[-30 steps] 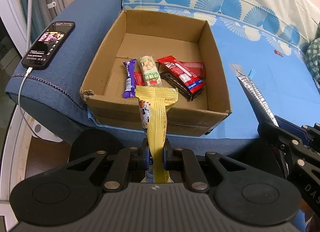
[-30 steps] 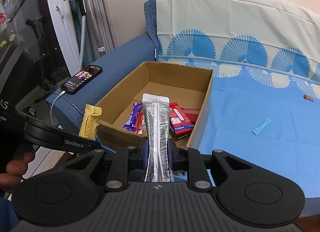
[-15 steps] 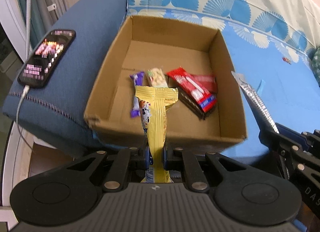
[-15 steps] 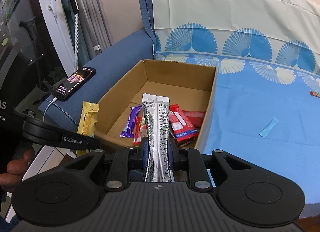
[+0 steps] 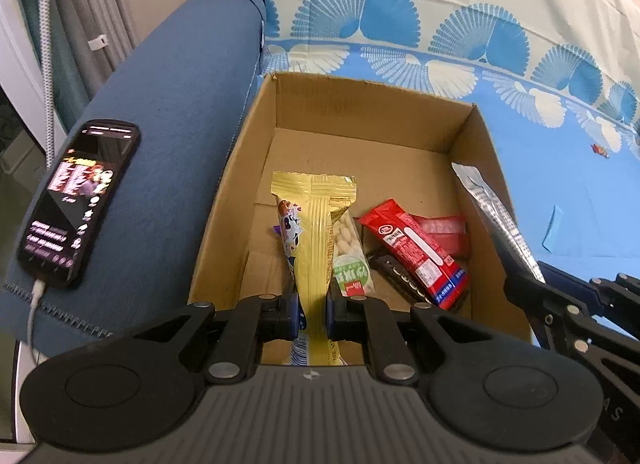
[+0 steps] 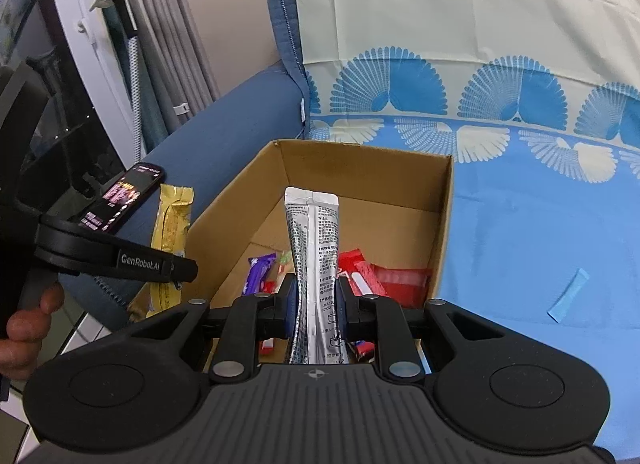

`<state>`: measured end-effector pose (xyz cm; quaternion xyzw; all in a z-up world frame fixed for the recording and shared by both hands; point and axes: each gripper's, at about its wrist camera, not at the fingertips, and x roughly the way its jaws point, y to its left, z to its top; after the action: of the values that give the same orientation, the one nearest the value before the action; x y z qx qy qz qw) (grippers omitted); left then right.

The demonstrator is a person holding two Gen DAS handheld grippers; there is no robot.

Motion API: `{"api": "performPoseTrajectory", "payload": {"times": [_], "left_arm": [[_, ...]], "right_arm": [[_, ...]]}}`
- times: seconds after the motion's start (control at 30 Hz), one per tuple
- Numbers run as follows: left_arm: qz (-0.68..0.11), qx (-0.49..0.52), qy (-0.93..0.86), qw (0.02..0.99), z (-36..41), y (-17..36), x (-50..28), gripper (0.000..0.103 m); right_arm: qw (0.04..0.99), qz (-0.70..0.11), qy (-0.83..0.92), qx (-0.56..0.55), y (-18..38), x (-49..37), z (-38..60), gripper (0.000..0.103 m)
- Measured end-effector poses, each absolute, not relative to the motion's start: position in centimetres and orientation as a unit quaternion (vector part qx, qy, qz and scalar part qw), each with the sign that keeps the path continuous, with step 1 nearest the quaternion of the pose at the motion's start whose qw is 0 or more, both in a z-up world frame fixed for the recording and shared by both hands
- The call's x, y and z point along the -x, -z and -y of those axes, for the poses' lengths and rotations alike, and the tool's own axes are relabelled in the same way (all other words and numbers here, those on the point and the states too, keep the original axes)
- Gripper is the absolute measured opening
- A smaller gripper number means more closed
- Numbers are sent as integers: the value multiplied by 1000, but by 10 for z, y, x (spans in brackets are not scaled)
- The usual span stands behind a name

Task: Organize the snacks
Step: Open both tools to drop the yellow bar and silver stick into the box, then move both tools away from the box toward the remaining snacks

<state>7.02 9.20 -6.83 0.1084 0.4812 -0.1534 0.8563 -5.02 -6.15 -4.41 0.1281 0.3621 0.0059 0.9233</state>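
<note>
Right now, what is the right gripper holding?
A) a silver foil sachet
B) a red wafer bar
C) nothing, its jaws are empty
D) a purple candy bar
A: the right gripper is shut on the silver foil sachet, which stands up between its pads over the cardboard box.
</note>
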Motion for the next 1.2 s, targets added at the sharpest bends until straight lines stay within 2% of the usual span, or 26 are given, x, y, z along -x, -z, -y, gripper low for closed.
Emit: {"api": "performPoseTrajectory", "payload": {"times": [0.4, 0.5, 0.53, 0.57, 0.63, 0.67, 0.8, 1.0, 1.2], "left_arm": [[-510, -124, 147, 838, -77, 110, -116, 13], [-518, -128, 161, 831, -73, 118, -123, 17], [-519, -129, 166, 828, -72, 120, -124, 38], [-518, -131, 169, 828, -71, 120, -125, 72], [-501, -128, 171, 839, -75, 115, -123, 101], [-481, -126, 169, 851, -77, 110, -120, 101], [-426, -162, 188, 870, -78, 99, -107, 102], [-309, -261, 247, 881, -62, 78, -82, 102], [-177, -352, 223, 892, -47, 77, -85, 102]], "right_arm": [[910, -391, 0, -140, 85, 0, 75, 21], [907, -394, -6, -146, 92, -7, 78, 26], [907, -394, -8, -151, 93, -10, 79, 27], [907, -392, -5, -155, 93, -12, 81, 41], [908, -387, 4, -160, 91, -14, 86, 63], [911, -379, 13, -159, 89, -12, 88, 71], [917, -372, 28, -140, 82, -2, 92, 82], [909, -386, 47, -150, 76, 20, 93, 84], [908, -392, 52, -138, 67, 30, 80, 85]]}}
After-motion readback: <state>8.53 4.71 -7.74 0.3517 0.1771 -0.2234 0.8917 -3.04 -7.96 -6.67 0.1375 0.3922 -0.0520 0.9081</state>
